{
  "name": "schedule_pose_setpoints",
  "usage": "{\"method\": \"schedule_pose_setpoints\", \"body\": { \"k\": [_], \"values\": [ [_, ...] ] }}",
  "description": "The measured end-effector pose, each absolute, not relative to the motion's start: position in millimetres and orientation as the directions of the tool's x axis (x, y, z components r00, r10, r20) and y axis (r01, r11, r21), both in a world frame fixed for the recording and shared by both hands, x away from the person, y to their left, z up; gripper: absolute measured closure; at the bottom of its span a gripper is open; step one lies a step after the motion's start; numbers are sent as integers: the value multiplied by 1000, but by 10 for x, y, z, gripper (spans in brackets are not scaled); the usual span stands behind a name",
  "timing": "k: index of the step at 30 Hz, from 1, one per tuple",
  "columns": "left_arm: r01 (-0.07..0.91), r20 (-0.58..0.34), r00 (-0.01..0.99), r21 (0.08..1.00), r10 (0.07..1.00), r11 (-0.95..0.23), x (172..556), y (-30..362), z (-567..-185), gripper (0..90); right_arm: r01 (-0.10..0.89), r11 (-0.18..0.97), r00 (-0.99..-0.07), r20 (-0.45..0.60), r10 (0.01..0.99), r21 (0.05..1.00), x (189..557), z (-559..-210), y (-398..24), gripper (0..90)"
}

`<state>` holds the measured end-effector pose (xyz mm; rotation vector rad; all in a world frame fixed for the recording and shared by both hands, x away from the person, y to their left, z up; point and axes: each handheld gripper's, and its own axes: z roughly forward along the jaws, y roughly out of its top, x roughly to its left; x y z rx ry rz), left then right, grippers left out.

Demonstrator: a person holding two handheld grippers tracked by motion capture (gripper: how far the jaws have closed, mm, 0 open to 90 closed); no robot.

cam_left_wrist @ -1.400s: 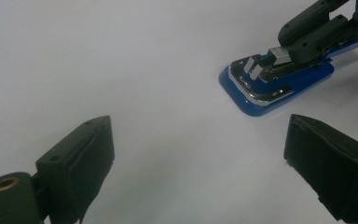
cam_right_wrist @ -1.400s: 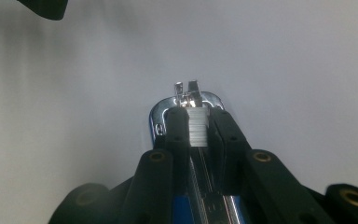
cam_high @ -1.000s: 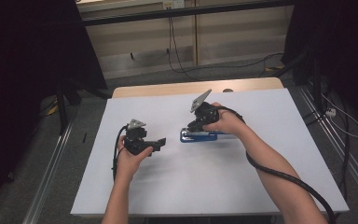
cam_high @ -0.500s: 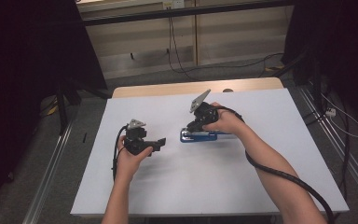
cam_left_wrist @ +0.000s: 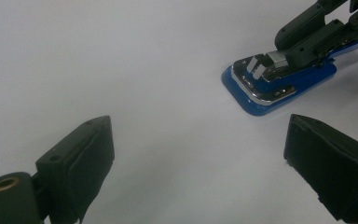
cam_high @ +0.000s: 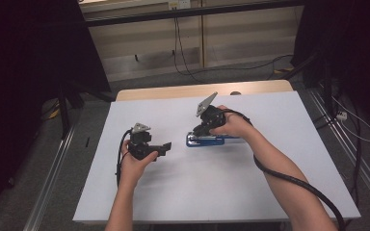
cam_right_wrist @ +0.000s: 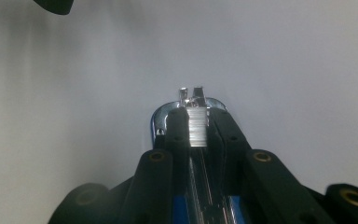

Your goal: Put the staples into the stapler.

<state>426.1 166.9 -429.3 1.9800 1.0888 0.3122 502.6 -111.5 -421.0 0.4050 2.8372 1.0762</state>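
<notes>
High view, stapler [cam_high: 211,141]: blue body, lying flat on the white table cover [cam_high: 279,183], slightly right of centre and toward the far half; long axis runs left to right.
Stapler, front end: chrome plate and metal magazine tip point toward the person's left; in the left gripper view the stapler [cam_left_wrist: 279,86] rests on its blue base with the top arm raised off it.
Stapler, top rail: in the right gripper view the silver rail of the stapler [cam_right_wrist: 196,126] runs straight out between the two black jaws, with the chrome nose beyond their tips.
Right gripper [cam_high: 203,129]: jaws drawn narrow and clamped on the stapler's upper part from both sides; grey three-cornered plate tilted up and to the far side; right hand [cam_high: 233,125] wrapped round the body.
Right gripper, cable: black, trails back along the right forearm to the near table edge.
Left gripper [cam_high: 166,147]: held just above the cover, near the stapler but apart from it, jaws pointing toward it.
Left gripper, jaws: spread wide, nothing between them; bare white cover shows in the gap in the left gripper view.
Left hand [cam_high: 136,163]: grips the gripper body from below.
Table: wooden edge [cam_high: 173,91] visible past the cover's far side.
</notes>
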Motion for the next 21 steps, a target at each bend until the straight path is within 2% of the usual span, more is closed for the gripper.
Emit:
{"method": "schedule_pose_setpoints", "body": {
  "k": [21],
  "values": [
    [584,-163,587,763,793,-276,4267,1671,-4315,86,190,730,-970,12,242,656,5053,-4234,-1101,789]
  ]
}}
